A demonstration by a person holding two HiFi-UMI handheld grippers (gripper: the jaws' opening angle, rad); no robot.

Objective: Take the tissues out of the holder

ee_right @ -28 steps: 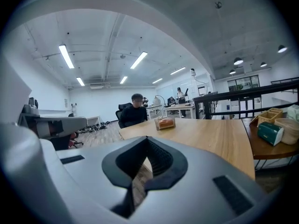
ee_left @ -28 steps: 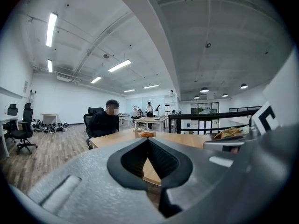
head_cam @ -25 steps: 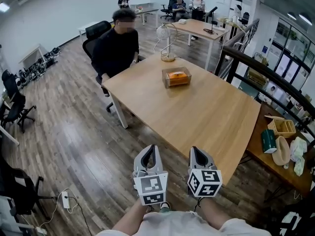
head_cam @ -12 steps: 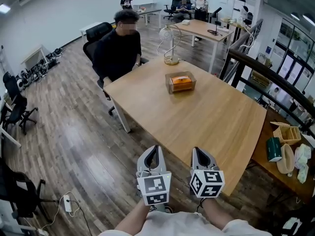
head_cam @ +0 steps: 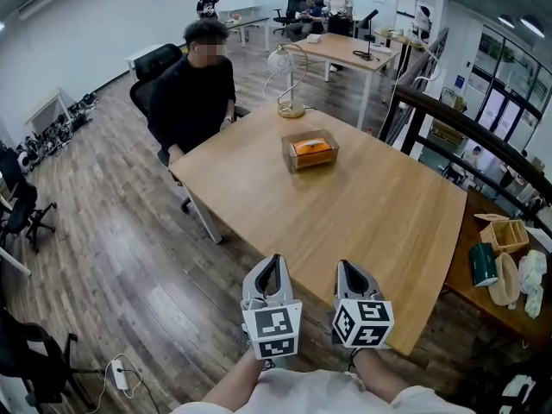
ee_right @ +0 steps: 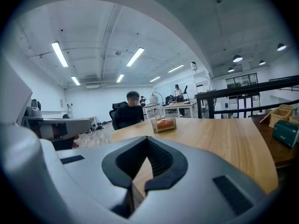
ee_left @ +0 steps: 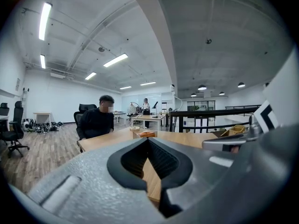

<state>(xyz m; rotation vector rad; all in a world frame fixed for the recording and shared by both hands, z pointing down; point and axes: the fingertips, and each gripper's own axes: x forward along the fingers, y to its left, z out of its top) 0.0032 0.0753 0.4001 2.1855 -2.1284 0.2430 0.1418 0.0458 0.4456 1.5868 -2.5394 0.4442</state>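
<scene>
Fingers (head_cam: 266, 276) (both pairs closed) hover by wooden table (head_cam: 345, 205).

Wooden table (head_cam: 345, 214), centre. Seated person in black (head_cam: 194, 93) at its 11 o'clock; ring lamp (head_cam: 289, 76) at 12. Wicker basket (head_cam: 504, 233) and green box (head_cam: 482, 265) at 3 o'clock.

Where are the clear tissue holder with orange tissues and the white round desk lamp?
clear tissue holder with orange tissues (head_cam: 312, 163), head view, its near wall.
white round desk lamp (head_cam: 292, 109), head view, its base.
</scene>
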